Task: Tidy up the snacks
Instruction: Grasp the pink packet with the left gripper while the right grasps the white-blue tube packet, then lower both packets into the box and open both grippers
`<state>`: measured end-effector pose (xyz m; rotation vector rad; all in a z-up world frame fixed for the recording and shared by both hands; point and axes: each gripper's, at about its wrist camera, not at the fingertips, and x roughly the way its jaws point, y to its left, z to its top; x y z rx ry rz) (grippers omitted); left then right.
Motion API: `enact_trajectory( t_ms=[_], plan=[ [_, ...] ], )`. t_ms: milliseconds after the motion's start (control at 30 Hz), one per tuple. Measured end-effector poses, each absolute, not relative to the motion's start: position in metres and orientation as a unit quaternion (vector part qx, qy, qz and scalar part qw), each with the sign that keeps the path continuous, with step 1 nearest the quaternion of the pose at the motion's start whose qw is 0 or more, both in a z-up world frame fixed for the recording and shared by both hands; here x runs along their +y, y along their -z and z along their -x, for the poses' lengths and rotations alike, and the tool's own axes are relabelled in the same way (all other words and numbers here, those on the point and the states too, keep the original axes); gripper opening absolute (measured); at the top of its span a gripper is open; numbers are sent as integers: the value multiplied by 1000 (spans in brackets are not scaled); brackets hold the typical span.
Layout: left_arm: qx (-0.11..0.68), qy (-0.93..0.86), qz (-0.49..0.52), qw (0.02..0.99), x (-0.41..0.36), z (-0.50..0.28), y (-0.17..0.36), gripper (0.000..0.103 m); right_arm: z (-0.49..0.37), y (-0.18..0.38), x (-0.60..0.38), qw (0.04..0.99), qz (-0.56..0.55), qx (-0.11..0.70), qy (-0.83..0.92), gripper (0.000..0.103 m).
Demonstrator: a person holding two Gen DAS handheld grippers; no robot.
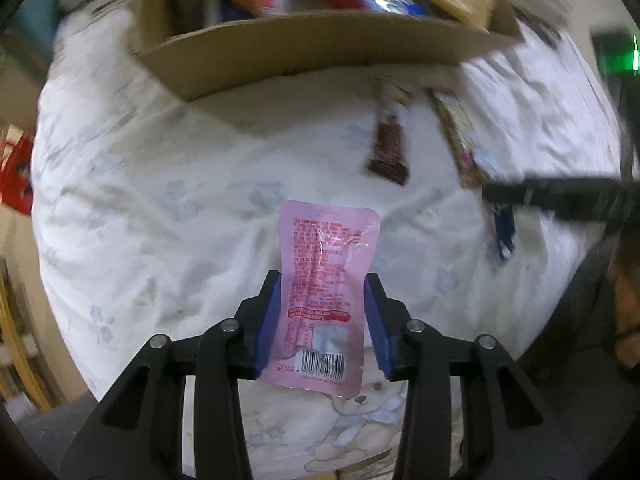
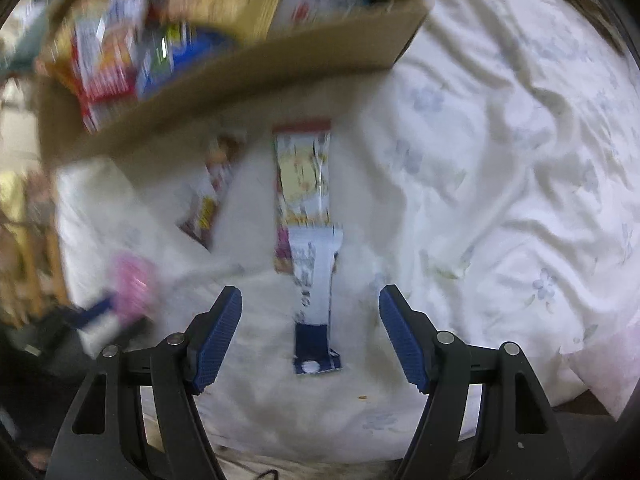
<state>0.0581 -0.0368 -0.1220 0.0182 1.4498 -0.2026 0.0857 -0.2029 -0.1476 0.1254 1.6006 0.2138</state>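
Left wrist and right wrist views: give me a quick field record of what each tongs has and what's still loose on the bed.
left tongs: pads against the pink pouch
right tongs: open, empty, above the blue-and-white packet
box: cardboard, on the bed, snacks inside
loose on sheet: brown bar, yellow packet
blur: heavy, labels unreadable

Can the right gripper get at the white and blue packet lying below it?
Probably yes: the right gripper is open, the white and blue packet lies between its fingers, nothing covers it.
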Motion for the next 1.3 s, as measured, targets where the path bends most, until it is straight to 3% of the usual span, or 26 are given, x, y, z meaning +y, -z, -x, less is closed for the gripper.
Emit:
enact_trajectory(
  t_ms=[67,133,200,333,633,867,1300],
  plan=[
    [658,81,0,749,-30,-58,119,37,-82,155,-195,686,-28,721,-95,69],
    [652,70,7,755,-18,-51,120,37,-81,157,-190,689,-8,718,-96,58],
    [648,64,15,759,-14,-52,118,37,-80,157,-189,693,2,715,-91,35],
    [636,55,22,770,-2,-48,108,37,-76,150,-189,701,4,706,-97,20],
    [595,29,48,802,16,-53,84,37,-70,107,-200,745,-59,650,-136,19],
    [520,41,47,852,10,-51,33,37,-72,53,-214,796,-128,559,-193,19],
    [483,32,76,872,-7,-146,-33,37,-152,-10,-241,832,-188,481,-203,19]
  ],
)
